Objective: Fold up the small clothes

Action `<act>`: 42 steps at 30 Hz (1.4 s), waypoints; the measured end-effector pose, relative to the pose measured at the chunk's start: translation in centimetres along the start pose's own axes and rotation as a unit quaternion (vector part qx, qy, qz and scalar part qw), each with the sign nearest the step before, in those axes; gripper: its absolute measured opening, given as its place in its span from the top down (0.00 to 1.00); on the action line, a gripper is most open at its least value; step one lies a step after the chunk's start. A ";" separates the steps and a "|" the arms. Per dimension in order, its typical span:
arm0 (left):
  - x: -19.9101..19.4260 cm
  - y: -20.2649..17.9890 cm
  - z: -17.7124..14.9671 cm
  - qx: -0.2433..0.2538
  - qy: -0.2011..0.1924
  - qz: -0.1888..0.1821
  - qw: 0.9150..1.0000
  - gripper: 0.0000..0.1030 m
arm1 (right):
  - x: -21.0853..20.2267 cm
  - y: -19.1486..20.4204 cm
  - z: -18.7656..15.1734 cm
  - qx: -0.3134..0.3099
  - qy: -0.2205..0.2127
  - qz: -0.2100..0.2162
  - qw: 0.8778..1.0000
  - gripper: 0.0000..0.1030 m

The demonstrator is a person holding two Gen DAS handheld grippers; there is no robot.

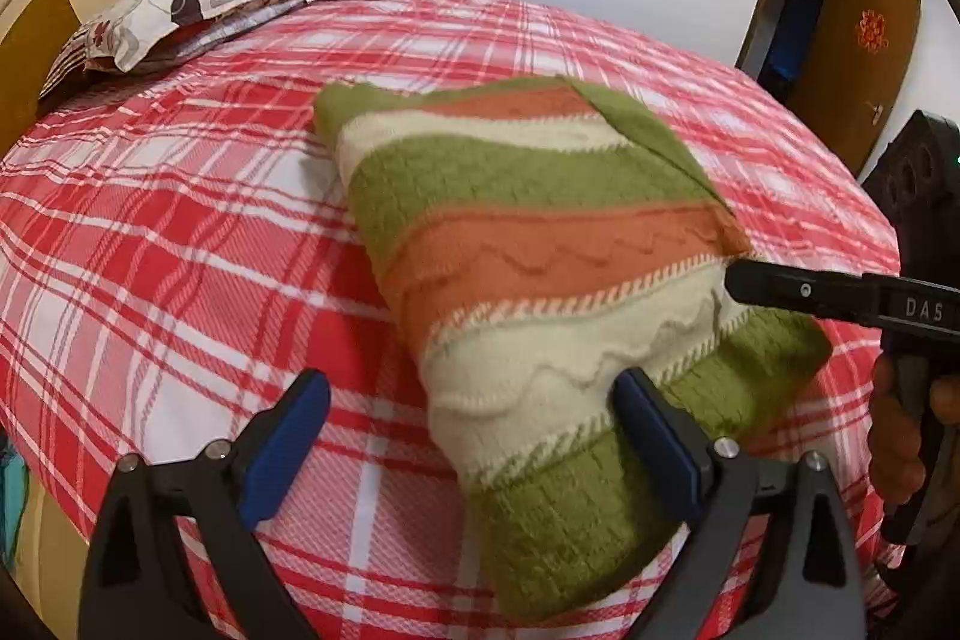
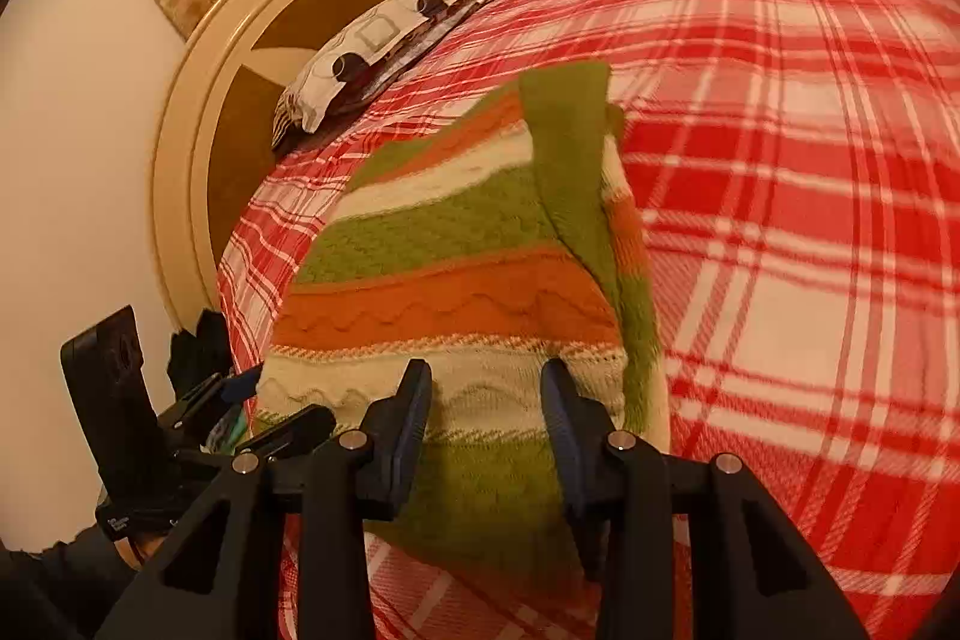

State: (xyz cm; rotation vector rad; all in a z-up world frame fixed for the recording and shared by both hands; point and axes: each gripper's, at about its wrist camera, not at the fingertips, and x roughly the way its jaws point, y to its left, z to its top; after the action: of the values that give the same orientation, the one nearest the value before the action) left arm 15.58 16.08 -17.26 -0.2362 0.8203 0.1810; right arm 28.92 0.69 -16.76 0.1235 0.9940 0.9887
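Left gripper (image 1: 471,439) wide open, one finger over near hem of striped sweater (image 1: 528,244), nothing held. Right gripper (image 2: 486,424) half-open, straddling same hem, likely ready to pinch for next fold. Sweater lies partly folded on plaid bedspread (image 1: 180,232), pillow (image 1: 180,10) well apart.
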 end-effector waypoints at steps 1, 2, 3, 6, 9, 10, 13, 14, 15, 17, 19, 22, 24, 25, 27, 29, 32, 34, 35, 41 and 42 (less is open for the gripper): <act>0.0 -0.1 -0.1 0.000 0.000 -0.001 1.000 0.04 | 0.0 0.0 -0.1 -0.004 -0.002 -0.003 1.000 0.61; 0.0 -0.2 -0.1 0.003 0.001 0.000 1.000 0.04 | -0.1 0.1 -0.3 -0.011 -0.003 -0.010 1.000 0.61; 0.0 -0.2 -0.2 0.004 0.001 0.002 1.000 0.03 | -0.3 0.2 -0.5 -0.017 -0.004 -0.019 1.000 0.61; 0.0 -0.1 -0.2 -0.002 0.009 -0.004 1.000 0.03 | -1.0 0.1 -1.0 -0.016 -0.005 -0.028 0.999 0.62; -0.5 -0.1 -0.3 -0.005 0.012 -0.006 1.000 0.03 | -2.1 -0.2 -1.3 -0.004 -0.010 -0.028 1.000 0.61; -0.9 -0.1 -0.3 -0.001 0.009 -0.005 1.000 0.03 | -2.6 -0.2 -1.4 -0.003 -0.013 -0.033 0.999 0.62; -2.1 -0.6 -0.6 0.013 -0.001 -0.002 1.000 0.03 | -3.4 0.2 -1.6 -0.001 -0.022 -0.057 0.998 0.61; -2.6 -0.6 -0.7 0.016 -0.004 -0.003 1.000 0.03 | -3.7 0.3 -1.8 0.002 -0.024 -0.066 0.997 0.61; -3.1 -0.7 -0.7 0.018 -0.007 -0.006 1.000 0.03 | -4.1 0.4 -2.0 0.004 -0.027 -0.072 0.997 0.59; -4.1 -0.8 -0.7 0.023 -0.015 -0.009 1.000 0.03 | -4.8 0.4 -2.4 0.010 -0.030 -0.077 0.997 0.59; -5.3 -0.9 -0.6 0.028 -0.027 -0.010 0.999 0.03 | -5.5 0.6 -2.7 0.014 -0.034 -0.085 0.996 0.59; -7.0 -0.9 -0.5 0.032 -0.047 -0.011 0.998 0.03 | -7.0 1.7 -3.2 0.010 -0.047 -0.093 0.994 0.59; -8.5 -0.9 -0.2 0.033 -0.067 -0.009 0.997 0.03 | -8.7 3.5 -3.3 -0.011 -0.068 -0.103 0.992 0.59; -9.2 -0.9 -0.1 0.034 -0.077 -0.011 0.996 0.03 | -9.3 4.4 -3.3 -0.023 -0.077 -0.106 0.991 0.59; -10.8 -0.8 0.4 0.035 -0.097 -0.011 0.995 0.03 | -10.7 6.7 -3.5 -0.052 -0.096 -0.119 0.987 0.58; -11.7 -0.8 0.7 0.035 -0.108 -0.005 0.994 0.03 | -11.7 8.3 -3.5 -0.073 -0.109 -0.133 0.982 0.54; -13.3 -0.7 1.1 0.027 -0.124 -0.013 0.992 0.03 | -13.1 10.8 -3.8 -0.101 -0.133 -0.162 0.973 0.50; -14.1 -0.7 1.3 0.026 -0.134 -0.014 0.991 0.03 | -13.9 12.3 -4.1 -0.122 -0.148 -0.172 0.966 0.50; -14.4 -0.7 1.3 0.026 -0.139 -0.015 0.990 0.03 | -14.3 12.8 -4.2 -0.130 -0.155 -0.178 0.963 0.49; -15.7 -0.9 1.6 0.025 -0.160 -0.015 0.987 0.00 | -15.7 14.9 -4.8 -0.161 -0.181 -0.215 0.946 0.49; -15.8 -1.0 1.5 0.026 -0.161 -0.014 0.986 0.00 | -15.9 15.0 -4.9 -0.163 -0.183 -0.216 0.945 0.49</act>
State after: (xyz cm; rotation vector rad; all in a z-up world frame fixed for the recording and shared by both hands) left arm 6.31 14.48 -4.47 -0.1643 0.4991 0.1663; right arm 12.95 -4.00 -1.78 -0.1773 0.4760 0.6781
